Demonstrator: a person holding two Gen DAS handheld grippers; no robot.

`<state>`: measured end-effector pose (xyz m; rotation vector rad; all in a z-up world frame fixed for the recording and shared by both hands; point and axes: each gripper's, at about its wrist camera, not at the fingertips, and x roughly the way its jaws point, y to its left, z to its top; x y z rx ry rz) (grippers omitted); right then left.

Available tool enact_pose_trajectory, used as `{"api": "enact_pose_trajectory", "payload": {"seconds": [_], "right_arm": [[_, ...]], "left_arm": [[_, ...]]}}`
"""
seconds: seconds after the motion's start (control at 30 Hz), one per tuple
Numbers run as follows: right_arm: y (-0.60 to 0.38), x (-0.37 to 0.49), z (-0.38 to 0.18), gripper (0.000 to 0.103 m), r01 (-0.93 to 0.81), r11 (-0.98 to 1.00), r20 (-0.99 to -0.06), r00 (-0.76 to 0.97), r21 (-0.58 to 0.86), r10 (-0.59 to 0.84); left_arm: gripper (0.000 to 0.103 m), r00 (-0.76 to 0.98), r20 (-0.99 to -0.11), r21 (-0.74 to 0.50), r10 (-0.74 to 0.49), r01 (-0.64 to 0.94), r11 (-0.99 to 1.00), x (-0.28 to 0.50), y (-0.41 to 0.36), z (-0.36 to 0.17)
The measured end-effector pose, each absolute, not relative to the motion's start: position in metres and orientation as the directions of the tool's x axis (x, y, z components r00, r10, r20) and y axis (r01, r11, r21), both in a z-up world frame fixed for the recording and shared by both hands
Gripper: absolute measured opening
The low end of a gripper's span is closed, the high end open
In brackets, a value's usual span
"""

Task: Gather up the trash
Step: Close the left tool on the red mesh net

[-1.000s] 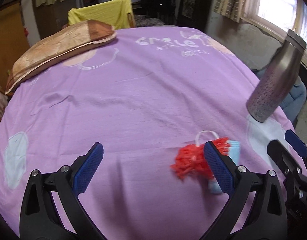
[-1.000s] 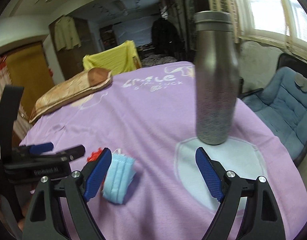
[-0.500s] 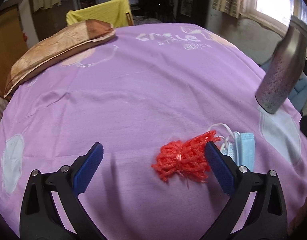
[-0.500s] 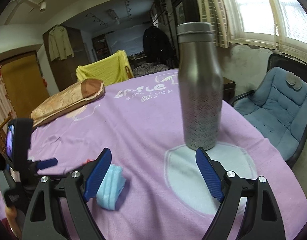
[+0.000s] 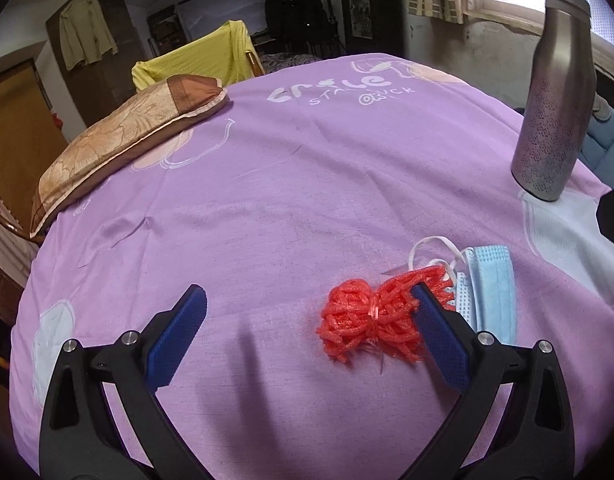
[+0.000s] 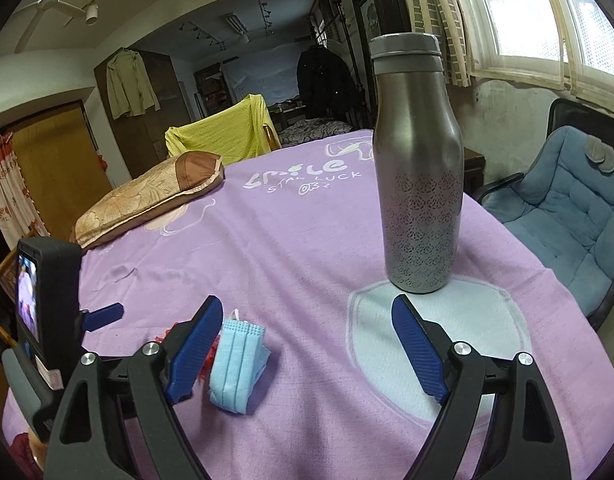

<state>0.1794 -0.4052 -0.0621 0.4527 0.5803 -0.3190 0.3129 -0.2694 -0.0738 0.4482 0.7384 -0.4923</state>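
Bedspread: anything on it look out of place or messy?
Yes. A crumpled red foam net and a folded blue face mask lie loose and touching on the purple bedspread, litter-like. A steel bottle stands upright on the soft cover, an odd perch. Nothing looks spilled or broken.

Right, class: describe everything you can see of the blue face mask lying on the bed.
The blue face mask is a pleated disposable one of thin, papery-looking fabric, folded on itself into a narrow strip. White elastic ear loops curl out from its far end. It lies loose on the purple bedsheet, right beside a red net bundle that appears to touch it, nearer the camera than the metal bottle. Nothing grips it.
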Motion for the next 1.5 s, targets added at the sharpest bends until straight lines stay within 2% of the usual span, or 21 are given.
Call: {"api": "enact_pose_trajectory", "payload": {"seconds": [0.2, 0.27, 0.37, 0.47, 0.5, 0.6, 0.83, 0.93, 1.13, 1.5], "right_arm": [[-0.405, 0.176, -0.061, 0.086, 0.399, 0.851, -0.580, 0.802, 0.340, -0.145], [-0.406, 0.175, -0.061, 0.086, 0.396, 0.850, -0.580, 0.803, 0.349, -0.136], [-0.407, 0.175, -0.062, 0.086, 0.394, 0.845, -0.582, 0.804, 0.362, -0.125], [-0.407, 0.175, -0.063, 0.086, 0.396, 0.844, -0.585, 0.801, 0.361, -0.126], [-0.407, 0.175, -0.063, 0.086, 0.397, 0.845, -0.586, 0.801, 0.359, -0.127], [-0.406, 0.176, -0.065, 0.086, 0.402, 0.846, -0.593, 0.794, 0.351, -0.131], [-0.405, 0.187, -0.074, 0.086, 0.389, 0.849, -0.631, 0.771, 0.358, -0.087], [-0.401, 0.194, -0.080, 0.086, 0.370, 0.856, -0.656, 0.753, 0.360, -0.050], [-0.390, 0.207, -0.090, 0.086, 0.329, 0.878, -0.695, 0.719, 0.348, 0.006], [-0.380, 0.212, -0.095, 0.086, 0.314, 0.894, -0.716, 0.698, 0.319, 0.010]], "left_arm": [[0.096, 0.609, -0.736, 0.194, -0.295, 0.608, 0.770, 0.311, -0.278, -0.079], [0.091, 0.603, -0.737, 0.185, -0.307, 0.616, 0.766, 0.311, -0.280, -0.080], [0.080, 0.567, -0.749, 0.138, -0.343, 0.639, 0.757, 0.312, -0.280, -0.079], [0.059, 0.497, -0.768, 0.047, -0.404, 0.673, 0.738, 0.316, -0.278, -0.077], [0.049, 0.478, -0.771, 0.022, -0.420, 0.680, 0.732, 0.317, -0.278, -0.077], [0.038, 0.475, -0.758, -0.014, -0.447, 0.674, 0.739, 0.319, -0.270, -0.068], [0.037, 0.493, -0.732, -0.129, -0.470, 0.577, 0.806, 0.346, -0.232, -0.044], [0.037, 0.502, -0.736, -0.137, -0.454, 0.547, 0.826, 0.354, -0.224, -0.043], [0.037, 0.534, -0.751, -0.056, -0.388, 0.534, 0.844, 0.351, -0.231, -0.049], [0.037, 0.546, -0.768, 0.022, -0.334, 0.544, 0.839, 0.346, -0.241, -0.062]]}}
